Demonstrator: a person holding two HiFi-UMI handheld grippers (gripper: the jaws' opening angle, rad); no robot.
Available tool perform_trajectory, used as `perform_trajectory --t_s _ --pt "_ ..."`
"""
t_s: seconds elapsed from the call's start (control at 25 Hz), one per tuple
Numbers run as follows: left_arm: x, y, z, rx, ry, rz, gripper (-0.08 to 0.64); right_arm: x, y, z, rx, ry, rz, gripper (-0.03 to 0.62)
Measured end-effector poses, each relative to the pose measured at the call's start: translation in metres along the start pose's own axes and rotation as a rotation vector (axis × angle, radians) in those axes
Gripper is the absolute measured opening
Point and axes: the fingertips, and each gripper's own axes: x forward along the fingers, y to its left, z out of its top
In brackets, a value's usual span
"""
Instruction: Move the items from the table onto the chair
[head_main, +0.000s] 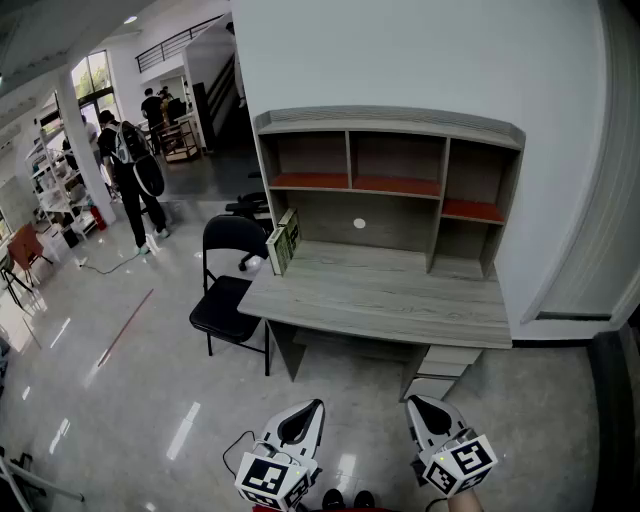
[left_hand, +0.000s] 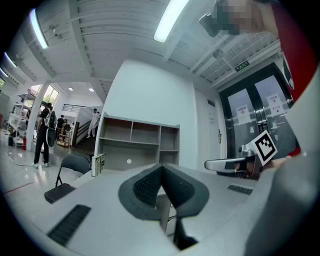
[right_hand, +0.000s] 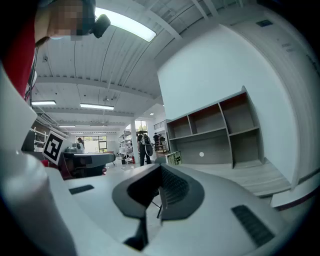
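On the grey desk beside a chair stands a box; left gripper, right gripper fingers closed.

- The box standing on the desk is showing green-and-white print. One large figure on it is looking like an 8; the rest is too small to read.
- A green sign is hanging above the double doors, its lettering too small to read.
- Paper notices are sticking to the door glass, their print unreadable.
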Motion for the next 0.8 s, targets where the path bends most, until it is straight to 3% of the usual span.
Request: perform_trajectory --t_s 0.8 --pt "0.011 0.015 -0.009 -0.023 0.04 0.037 0.008 0.011 -0.006 -0.013 0.038 0.029 0.02 0.006"
